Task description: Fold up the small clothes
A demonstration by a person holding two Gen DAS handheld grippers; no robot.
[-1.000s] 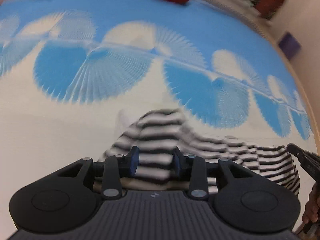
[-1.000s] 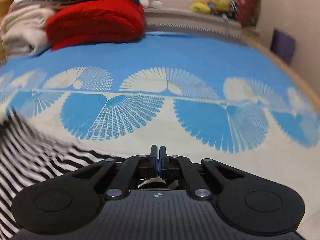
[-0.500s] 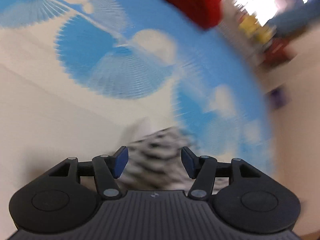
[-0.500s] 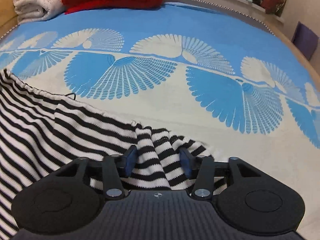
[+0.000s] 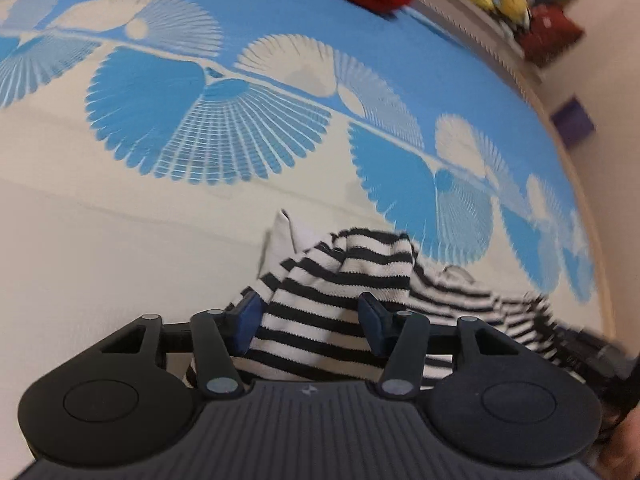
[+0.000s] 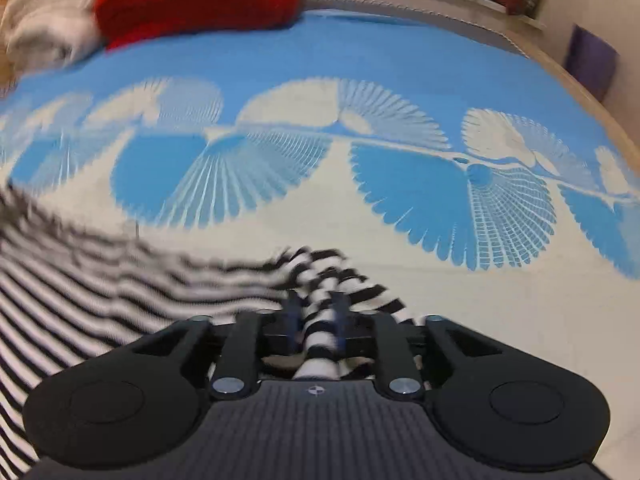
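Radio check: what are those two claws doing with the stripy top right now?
Right gripper pinched on the striped top. Left gripper just closing, jaws flanking a bunched fold, not clamped. Nothing in the way.

Left gripper point(image 5: 310, 322): jaws narrow around striped cloth a second ago, then spread wide, and have just been closing again; a fold of the striped garment point(image 5: 336, 304) lies between the pads, which stand apart from each other.
Right gripper point(image 6: 316, 320): jaws together a second ago with nothing between them; then parted over a bunch of cloth; now pinched on a narrow roll of the striped garment point(image 6: 320, 312).
Striped garment, right wrist view: earlier a blurred patch at lower left only; now bunched up at centre bottom.
Left wrist view: tilted steeply half a second ago; level again now.
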